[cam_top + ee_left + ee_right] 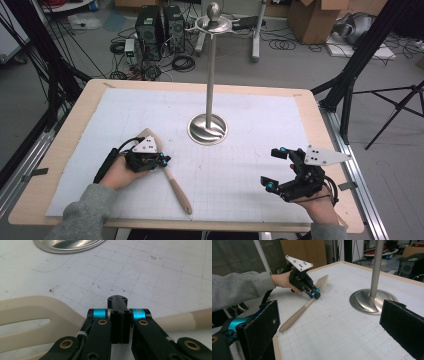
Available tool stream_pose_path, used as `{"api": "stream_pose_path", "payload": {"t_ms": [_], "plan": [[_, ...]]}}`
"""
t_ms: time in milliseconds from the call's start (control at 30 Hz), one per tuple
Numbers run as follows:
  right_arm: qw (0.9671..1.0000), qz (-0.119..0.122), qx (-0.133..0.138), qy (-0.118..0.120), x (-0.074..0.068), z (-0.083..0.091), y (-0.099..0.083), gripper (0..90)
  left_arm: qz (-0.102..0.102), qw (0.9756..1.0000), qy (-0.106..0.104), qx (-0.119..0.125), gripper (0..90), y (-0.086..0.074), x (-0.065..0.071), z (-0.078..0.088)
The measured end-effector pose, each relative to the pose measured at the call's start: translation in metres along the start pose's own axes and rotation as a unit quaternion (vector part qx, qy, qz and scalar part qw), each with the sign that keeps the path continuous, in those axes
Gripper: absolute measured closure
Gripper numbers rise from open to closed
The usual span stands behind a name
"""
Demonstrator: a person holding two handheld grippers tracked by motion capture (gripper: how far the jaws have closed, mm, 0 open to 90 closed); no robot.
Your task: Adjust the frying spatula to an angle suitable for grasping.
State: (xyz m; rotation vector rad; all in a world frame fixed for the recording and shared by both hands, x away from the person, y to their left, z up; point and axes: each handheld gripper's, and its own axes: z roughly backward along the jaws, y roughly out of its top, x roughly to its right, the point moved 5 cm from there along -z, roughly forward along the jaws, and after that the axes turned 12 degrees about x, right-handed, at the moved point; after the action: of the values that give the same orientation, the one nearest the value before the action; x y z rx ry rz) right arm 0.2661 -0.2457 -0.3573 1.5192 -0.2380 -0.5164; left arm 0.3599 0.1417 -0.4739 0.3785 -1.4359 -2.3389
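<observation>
Wooden spatula (167,172) flat on the white grid mat (240,150), at about 7 o'clock from the steel stand base (207,128), well apart from it. Pale slotted blade toward 11 o'clock, darker handle running out to 5 o'clock, its end near the front edge of the mat. Seen from the left gripper view, slotted blade (30,320) at 9 o'clock, handle (185,320) at 3 o'clock, crossing just behind the jaw tips.

Left gripper (162,160) right over the spatula's neck, jaws clenched together, pads face to face with nothing visible between them; touching the wood or just above it, cannot tell. Same gripper (314,293) in the right gripper view, tips down at the neck, held by a hand in a grey sleeve (239,290).

Right gripper (275,170) at 3 o'clock from the spatula, well apart, near the right edge of the bench (75,115), jaws released and wide, nothing between them.

Stand: round base, tall pole (210,70), ball-topped crown. Beyond the bench at 12 o'clock, computer towers (160,25), cables, cardboard boxes (315,17) on the floor.
</observation>
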Motion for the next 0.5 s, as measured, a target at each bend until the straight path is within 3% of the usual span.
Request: {"api": "stream_pose_path", "payload": {"t_ms": [500], "plan": [[0.9998, 0.004, -0.003, 0.019, 0.004, -0.016, 0.001, 1.8, 0.009, 0.9994, 0.032, -0.006, 89.9, -0.018, -0.005, 0.037]]}}
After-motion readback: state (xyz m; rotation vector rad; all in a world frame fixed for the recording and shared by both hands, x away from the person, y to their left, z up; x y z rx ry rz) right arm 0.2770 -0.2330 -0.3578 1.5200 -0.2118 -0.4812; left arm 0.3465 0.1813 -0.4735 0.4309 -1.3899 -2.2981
